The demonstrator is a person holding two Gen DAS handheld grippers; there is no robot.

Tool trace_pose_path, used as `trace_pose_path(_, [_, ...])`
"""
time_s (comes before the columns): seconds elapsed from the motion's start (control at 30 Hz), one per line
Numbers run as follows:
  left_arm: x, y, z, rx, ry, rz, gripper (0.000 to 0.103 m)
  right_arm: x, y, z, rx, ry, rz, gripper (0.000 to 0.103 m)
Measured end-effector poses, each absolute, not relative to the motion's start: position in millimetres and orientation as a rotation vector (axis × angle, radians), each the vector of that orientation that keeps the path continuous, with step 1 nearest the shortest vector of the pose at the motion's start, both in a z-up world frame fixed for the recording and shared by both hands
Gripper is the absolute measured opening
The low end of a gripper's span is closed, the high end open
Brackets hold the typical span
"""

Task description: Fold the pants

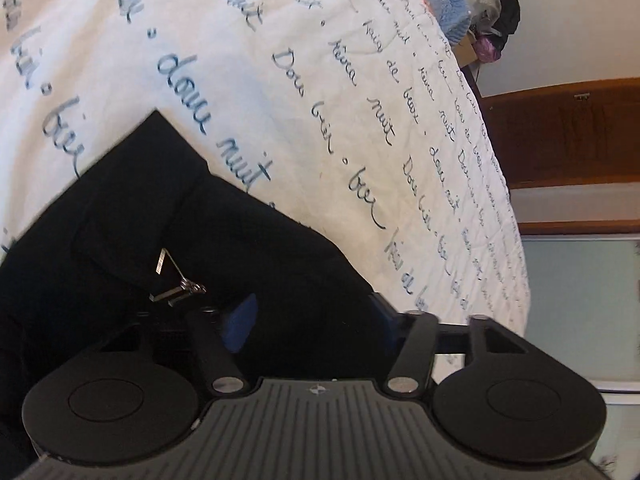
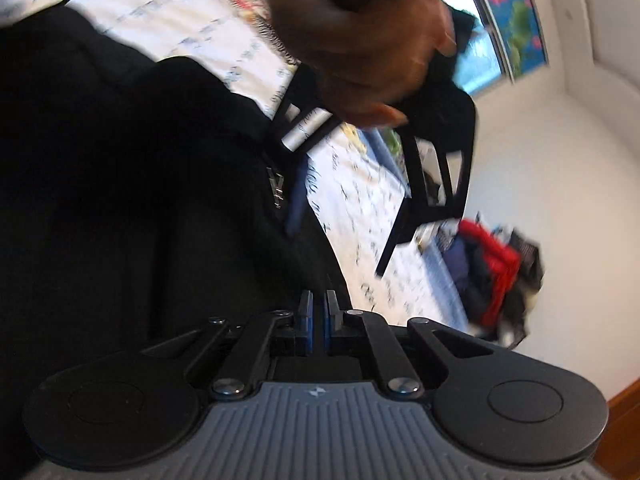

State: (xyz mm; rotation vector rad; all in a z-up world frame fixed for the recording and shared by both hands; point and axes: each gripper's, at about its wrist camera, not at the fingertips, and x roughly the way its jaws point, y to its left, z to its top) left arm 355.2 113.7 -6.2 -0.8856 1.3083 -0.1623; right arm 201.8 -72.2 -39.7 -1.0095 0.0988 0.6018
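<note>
A bed (image 1: 168,32) covered in a white quilt printed with blue handwriting fills most of the left wrist view. Black pants (image 1: 168,240) lie spread on it, with a metal clasp (image 1: 180,284) showing at the waistband. The left tool (image 1: 316,316) has its fingers set wide, with pants fabric lying between them. In the blurred right wrist view, the right tool (image 2: 318,316) has its blue pads (image 2: 306,318) drawn narrow at the pants' edge (image 2: 120,200); whether they pinch cloth is unclear. A hand (image 2: 372,48) grips the left tool's handle above.
</note>
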Motion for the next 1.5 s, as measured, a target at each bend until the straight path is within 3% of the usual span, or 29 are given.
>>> trace_pose_path(0.1, [351.7,115.9,-10.8,-0.989,1.316,-0.139,0.057,213.6,-75.6,-33.5,-0.913,0.148,0.617,0.005])
trace_pose_path(0.13, [350.7,116.6,-8.8,-0.995,1.298,-0.129,0.063,222.6,-81.0,-25.6,-0.836,0.178,0.613,0.008])
trace_pose_path(0.2, [347.5,118.5,-3.0,-0.974,1.274,-0.126,0.07,254.4,-95.5,-5.6,-0.664,0.335,0.659,0.018])
trace_pose_path(0.27, [342.8,122.1,1.5,-0.993,1.25,-0.103,0.078,286.1,-115.6,9.7,-0.486,0.411,0.713,0.044])
trace_pose_path(0.37, [343.9,122.8,13.0,-0.929,1.2,-0.058,0.083,338.6,-139.6,15.4,-0.243,0.531,0.758,0.049])
trace_pose_path(0.47, [357.6,107.7,45.0,-0.543,1.074,-0.104,0.086,382.2,-152.5,2.2,-0.038,0.701,0.816,0.049])
trace_pose_path(0.53, [366.9,91.0,60.6,-0.22,1.002,-0.189,0.09,389.2,-149.3,-8.1,-0.065,0.759,0.831,0.049])
trace_pose_path(0.6, [367.1,79.5,64.7,0.032,0.912,-0.312,0.089,373.6,-143.6,-10.6,-0.157,0.703,0.857,0.038])
trace_pose_path(0.67, [359.7,68.8,62.0,0.238,0.839,-0.476,0.088,357.4,-140.4,-9.8,-0.179,0.679,0.884,0.02])
trace_pose_path(0.77, [343.1,51.3,55.1,0.472,0.765,-0.677,0.087,353.3,-141.7,-9.9,-0.196,0.65,0.895,0.011])
trace_pose_path(0.87, [328.1,40.4,42.4,0.613,0.721,-0.864,0.087,348.2,-147.1,-12.6,-0.187,0.61,0.901,0.008])
trace_pose_path(0.93, [328.2,36.1,30.2,0.67,0.738,-0.907,0.079,338.0,-147.8,-8.5,-0.209,0.555,0.906,0.008])
trace_pose_path(1.07, [343.0,30.4,3.3,0.741,0.812,-0.903,0.074,315.2,-142.1,-3.3,-0.321,0.448,0.922,0.008])
trace_pose_path(1.1, [343.3,29.4,0.9,0.743,0.812,-0.919,0.068,310.6,-139.1,-2.9,-0.354,0.436,0.919,0.008])
trace_pose_path(1.2, [341.0,27.8,2.9,0.724,0.826,-0.972,0.037,302.6,-129.7,-4.8,-0.427,0.433,0.921,0.008])
trace_pose_path(1.3, [338.0,26.4,3.7,0.723,0.849,-0.925,0.025,301.8,-129.6,-4.5,-0.42,0.426,0.901,0.008])
trace_pose_path(1.5, [296.8,34.7,15.0,0.749,0.684,-0.826,0.019,289.2,-135.0,3.7,-0.377,0.384,0.856,0.008])
